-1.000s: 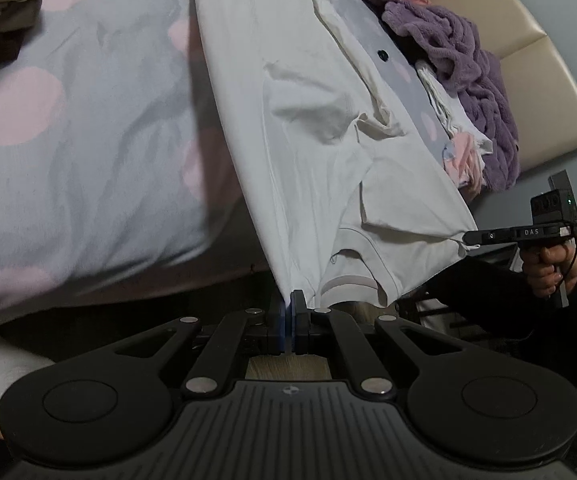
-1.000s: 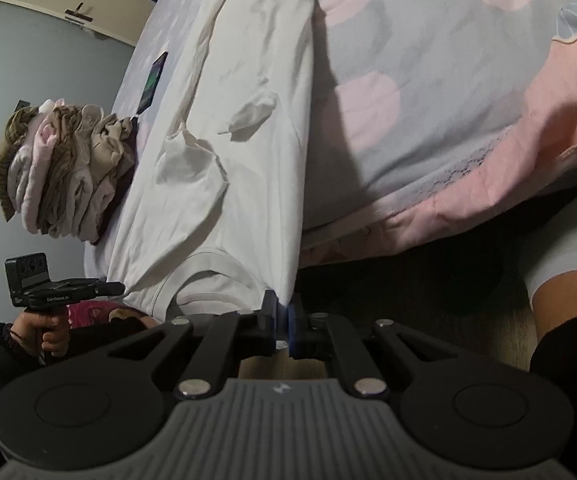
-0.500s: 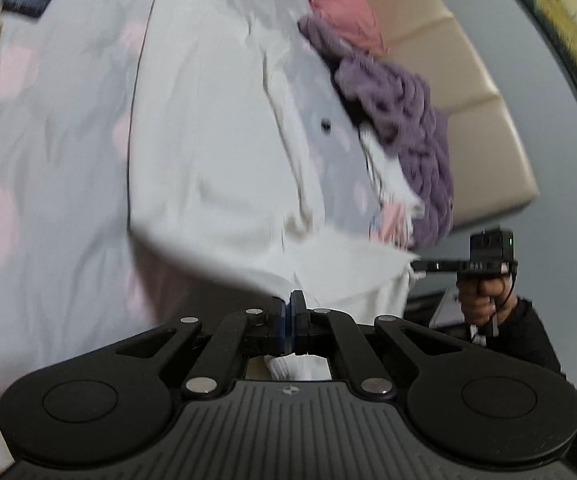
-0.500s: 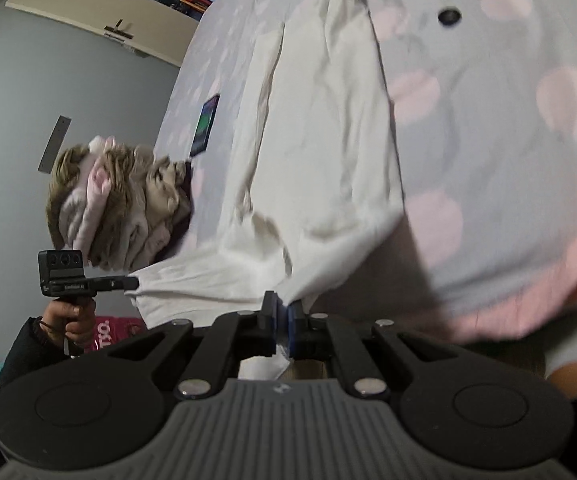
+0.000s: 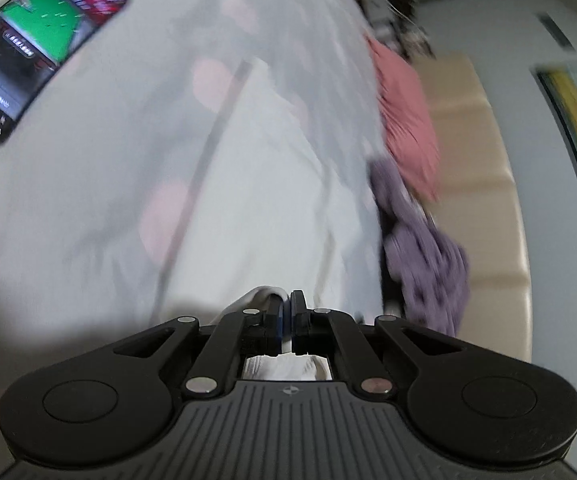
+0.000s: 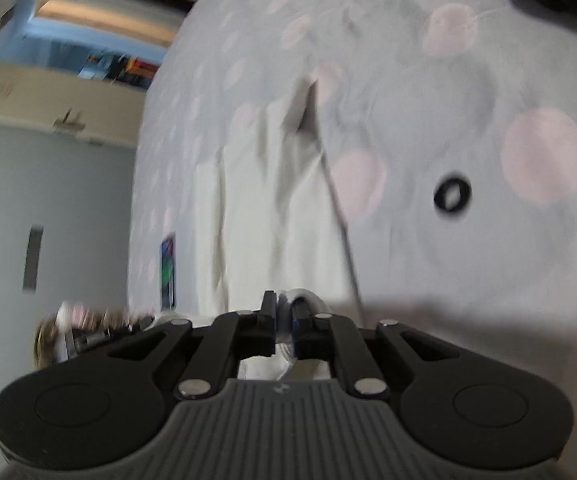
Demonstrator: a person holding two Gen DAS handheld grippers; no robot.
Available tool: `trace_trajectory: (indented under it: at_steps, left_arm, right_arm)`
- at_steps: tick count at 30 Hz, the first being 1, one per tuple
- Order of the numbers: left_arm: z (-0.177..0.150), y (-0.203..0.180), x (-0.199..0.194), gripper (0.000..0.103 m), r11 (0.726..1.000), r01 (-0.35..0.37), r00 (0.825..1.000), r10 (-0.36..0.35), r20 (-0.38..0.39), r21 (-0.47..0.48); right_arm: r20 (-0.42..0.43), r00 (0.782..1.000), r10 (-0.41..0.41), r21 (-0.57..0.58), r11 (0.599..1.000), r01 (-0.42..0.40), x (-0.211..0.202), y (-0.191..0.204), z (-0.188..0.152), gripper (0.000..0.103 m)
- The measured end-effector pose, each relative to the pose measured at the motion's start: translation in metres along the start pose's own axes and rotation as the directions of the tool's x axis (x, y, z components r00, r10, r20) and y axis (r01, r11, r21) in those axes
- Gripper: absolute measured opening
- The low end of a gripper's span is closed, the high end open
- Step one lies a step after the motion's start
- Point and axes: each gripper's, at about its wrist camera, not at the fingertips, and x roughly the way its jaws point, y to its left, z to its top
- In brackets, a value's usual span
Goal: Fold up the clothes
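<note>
**White shirt carried over the bed, one end pinched in both grippers**

Grey-blue bedding with pale pink spots, the bed [image 5: 88, 208], fills both wrist views and carries everything else. On it lies the white shirt [image 5: 272, 200], a long narrow strip whose long axis runs straight away from the grippers, its far end pointing up the bed toward the distant edge; its near end rises off the cover into the jaws. Both views are motion-blurred, so fine creases cannot be read.

To the shirt's right in the left wrist view sit a pink garment [image 5: 408, 120] and a purple fleece [image 5: 428, 264], close beside the shirt; whether they touch it cannot be told. A phone [image 5: 36, 48] with a lit screen rests well to the left. A small black ring [image 6: 451, 195] lies on the cover, apart from the shirt.

The left gripper [image 5: 286, 312] has its jaws closed on white cloth; the right gripper [image 6: 284, 316] likewise clamps a fold of the same end.

Step in hand, as judged: bringing the held end over the body for a crosswise fold. The next move calls for laying that end level on the far part, edges matched, before the jaws let go.
</note>
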Motion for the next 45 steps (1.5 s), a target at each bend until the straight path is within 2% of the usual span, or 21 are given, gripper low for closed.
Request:
trace_trajectory:
  at_steps: [3, 5, 6, 9, 10, 13, 16, 19, 20, 23, 25, 27, 29, 31, 32, 35, 36, 37, 38, 41, 45]
  left_arm:
    - [0.013, 0.023, 0.016, 0.003, 0.996, -0.048, 0.999, 0.049, 0.018, -0.074]
    - [0.012, 0.026, 0.022, 0.016, 0.997, -0.045, 0.999, 0.045, -0.001, -0.064]
    - [0.012, 0.028, 0.026, 0.027, 0.997, -0.043, 0.999, 0.043, -0.011, -0.060]
    - [0.008, 0.025, 0.018, 0.050, 1.000, 0.016, 1.000, -0.017, -0.008, -0.026]
    - [0.007, 0.025, 0.013, 0.051, 0.999, 0.034, 0.999, -0.034, 0.004, -0.033]
    - [-0.004, 0.009, -0.003, 0.051, 0.995, -0.025, 0.997, 0.018, 0.070, 0.095]
    - [-0.015, -0.006, -0.019, 0.051, 0.972, -0.091, 0.988, 0.061, 0.142, 0.218]
    - [-0.026, -0.022, -0.035, 0.051, 0.929, -0.164, 0.971, 0.094, 0.218, 0.332]
    - [-0.042, -0.039, -0.032, 0.051, 0.841, -0.223, 0.969, 0.134, 0.208, 0.493]
    - [-0.067, -0.046, -0.011, 0.051, 0.690, -0.255, 0.967, 0.177, 0.183, 0.678]
    - [-0.083, -0.051, 0.003, 0.051, 0.567, -0.262, 0.963, 0.208, 0.172, 0.781]
    - [-0.100, -0.056, 0.017, 0.051, 0.430, -0.258, 0.957, 0.239, 0.166, 0.865]
    - [-0.116, -0.061, 0.032, 0.051, 0.283, -0.242, 0.948, 0.271, 0.165, 0.928]
    - [-0.132, -0.066, 0.046, 0.051, 0.129, -0.215, 0.938, 0.302, 0.168, 0.968]
    - [-0.141, -0.068, 0.053, 0.051, 0.051, -0.198, 0.933, 0.318, 0.172, 0.979]
    - [-0.151, -0.056, 0.055, 0.051, -0.020, -0.191, 0.932, 0.310, 0.188, 0.981]
    - [-0.153, -0.051, 0.055, 0.051, -0.047, -0.193, 0.931, 0.307, 0.198, 0.980]
    - [-0.154, -0.050, 0.057, 0.051, -0.079, -0.205, 0.926, 0.306, 0.219, 0.976]
    - [-0.155, -0.049, 0.058, 0.051, -0.110, -0.217, 0.922, 0.304, 0.241, 0.970]
    - [-0.153, -0.048, 0.067, 0.051, -0.154, -0.214, 0.917, 0.309, 0.253, 0.965]
    - [-0.151, -0.050, 0.073, 0.051, -0.185, -0.213, 0.921, 0.291, 0.261, 0.959]
  right_arm:
    - [0.012, 0.999, -0.030, 0.007, 1.000, 0.030, 0.012, -0.005, 0.009, 0.039]
    - [0.005, 0.999, -0.034, -0.019, 0.999, 0.035, 0.012, -0.008, 0.009, 0.039]
    - [0.001, 0.999, -0.037, -0.032, 0.999, 0.037, 0.013, -0.009, 0.009, 0.039]
    - [0.022, 0.999, -0.038, -0.071, 0.997, 0.039, 0.007, -0.013, 0.005, 0.040]
    - [0.042, 0.999, -0.035, -0.084, 0.996, 0.038, 0.002, -0.013, 0.003, 0.040]
    - [0.104, 0.994, -0.033, -0.138, 0.989, 0.048, -0.013, -0.013, -0.005, 0.040]
    - [0.160, 0.983, -0.091, -0.386, 0.911, 0.147, -0.014, 0.021, -0.025, 0.040]
    - [0.186, 0.975, -0.125, -0.652, 0.726, 0.218, -0.002, 0.063, -0.055, 0.042]
    - [0.199, 0.972, -0.125, -0.728, 0.645, 0.232, 0.004, 0.076, -0.066, 0.042]
    - [0.234, 0.964, -0.122, -0.888, 0.377, 0.264, 0.024, 0.109, -0.099, 0.046]
    - [0.261, 0.957, -0.125, -0.942, 0.185, 0.281, 0.042, 0.124, -0.120, 0.049]
    - [0.271, 0.952, -0.143, -0.960, 0.027, 0.278, 0.060, 0.132, -0.135, 0.053]
    - [0.269, 0.948, -0.171, -0.962, -0.082, 0.259, 0.076, 0.135, -0.145, 0.053]
    - [0.272, 0.943, -0.192, -0.957, -0.154, 0.245, 0.091, 0.135, -0.151, 0.060]
    - [0.277, 0.940, -0.198, -0.955, -0.169, 0.245, 0.096, 0.135, -0.152, 0.063]
    - [0.262, 0.940, -0.221, -0.959, -0.169, 0.227, 0.106, 0.132, -0.152, 0.063]
    - [0.254, 0.940, -0.229, -0.962, -0.165, 0.220, 0.108, 0.131, -0.151, 0.049]
    - [0.246, 0.941, -0.233, -0.965, -0.152, 0.215, 0.110, 0.130, -0.149, 0.020]
    - [0.240, 0.944, -0.228, -0.969, -0.123, 0.216, 0.109, 0.131, -0.145, 0.020]
    - [0.229, 0.951, -0.209, -0.973, -0.027, 0.228, 0.104, 0.132, -0.132, 0.019]
    - [0.222, 0.960, -0.170, -0.962, 0.123, 0.244, 0.092, 0.133, -0.109, 0.018]
